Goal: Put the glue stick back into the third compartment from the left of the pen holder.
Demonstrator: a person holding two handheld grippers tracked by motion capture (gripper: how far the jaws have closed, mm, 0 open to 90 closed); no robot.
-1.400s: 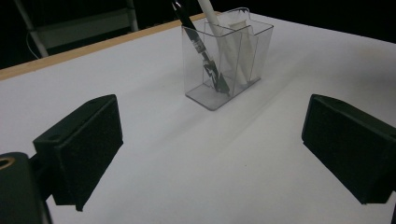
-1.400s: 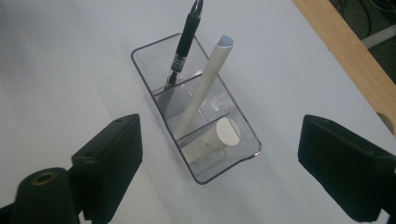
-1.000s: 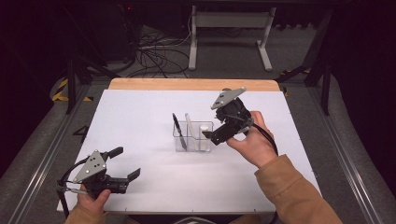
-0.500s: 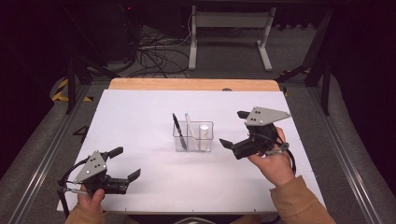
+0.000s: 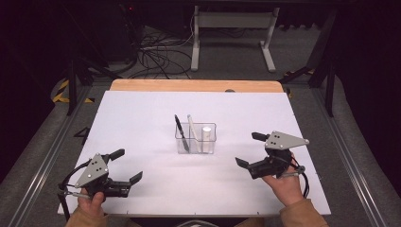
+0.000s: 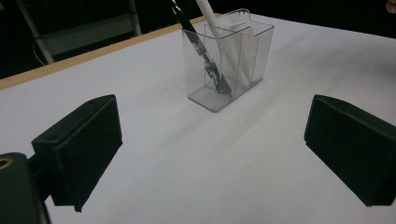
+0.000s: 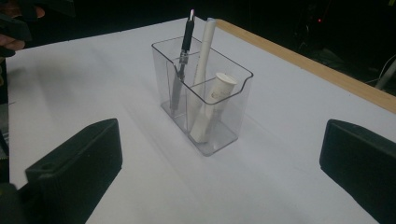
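A clear plastic holder stands upright in the middle of the white table. It holds a black pen, a white pen and a short white cylinder. My left gripper rests open near the front left corner, well apart from the holder. Its jaws frame the holder and the black pen from a distance. My right gripper is open to the right of the holder, with nothing between its jaws. Ahead of it I see the holder, black pen, white pen and cylinder.
A wooden strip runs along the table's far edge. Behind it on the floor lie cables and a white stand. Metal rails flank the table.
My right gripper has drawn away from the holder, moving right and toward the near edge, open and empty. The left gripper has not moved.
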